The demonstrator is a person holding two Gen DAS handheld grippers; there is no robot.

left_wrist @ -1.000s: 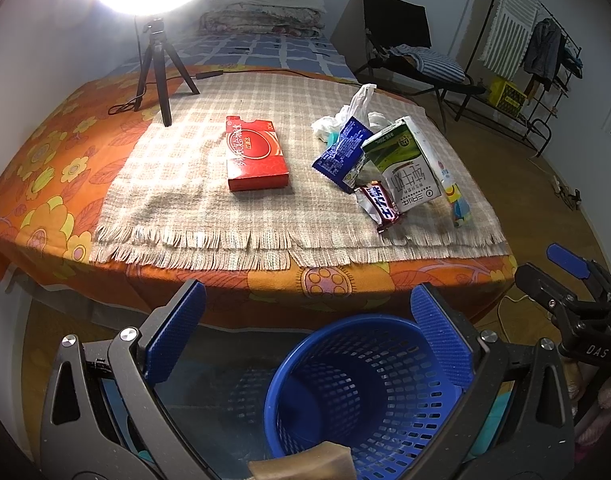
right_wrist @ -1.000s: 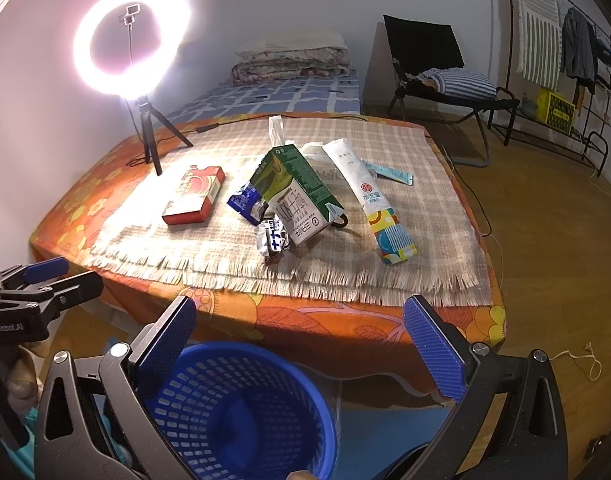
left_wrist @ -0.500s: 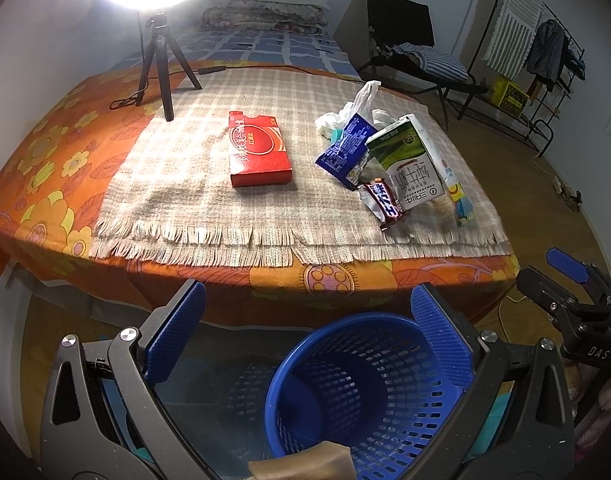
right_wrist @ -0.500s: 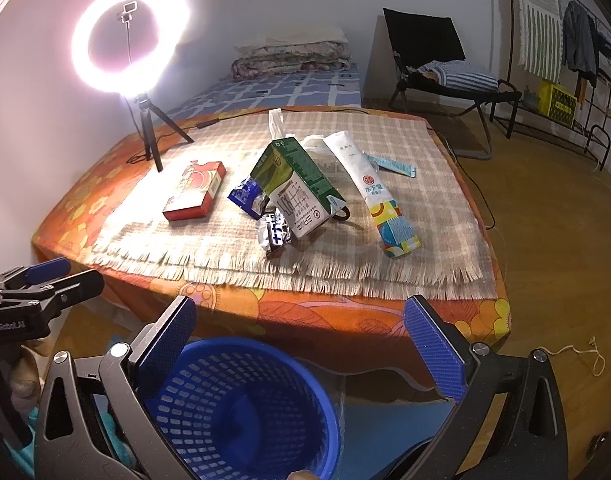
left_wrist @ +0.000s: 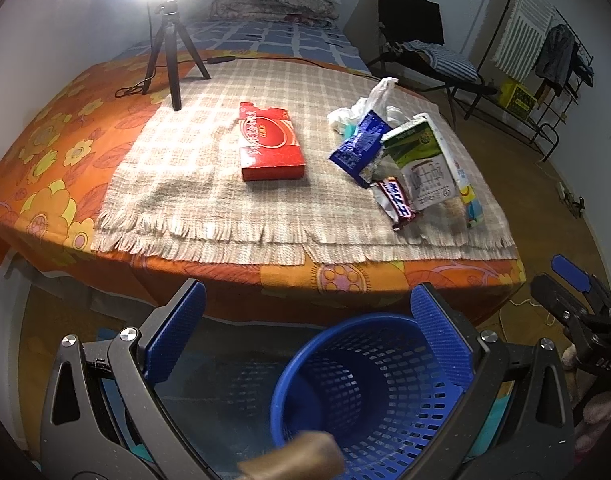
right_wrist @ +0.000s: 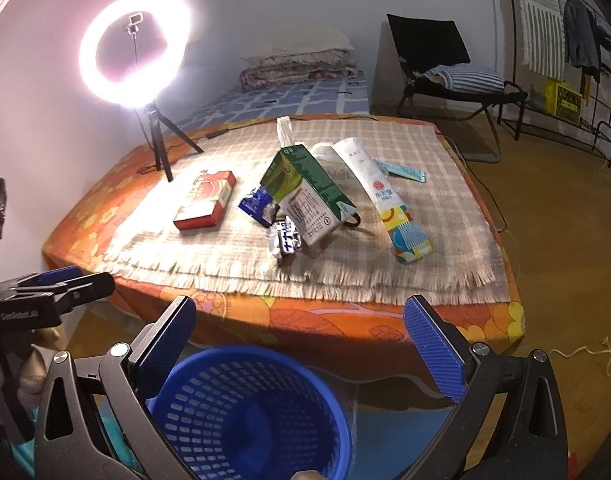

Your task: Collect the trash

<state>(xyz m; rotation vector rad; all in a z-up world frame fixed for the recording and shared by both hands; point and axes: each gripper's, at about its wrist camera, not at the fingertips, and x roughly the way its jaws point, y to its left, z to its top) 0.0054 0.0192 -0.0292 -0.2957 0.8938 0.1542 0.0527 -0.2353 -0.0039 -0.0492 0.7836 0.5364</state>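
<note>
Trash lies on a checked cloth on the bed: a red box, a green-and-white carton, a blue wrapper, a candy bar wrapper, a white plastic bag, and a long white tube. A blue mesh basket stands on the floor in front of the bed. My left gripper is open and empty above the basket. My right gripper is open and empty, also over the basket.
A ring light on a tripod stands on the bed at the back left, with its cable across the cloth. A black chair and a clothes rack stand at the back right. A thin blue strip lies behind the tube.
Both grippers have drifted slightly forward and up toward the bed; the trash appears a little closer. Both stay open and empty.
</note>
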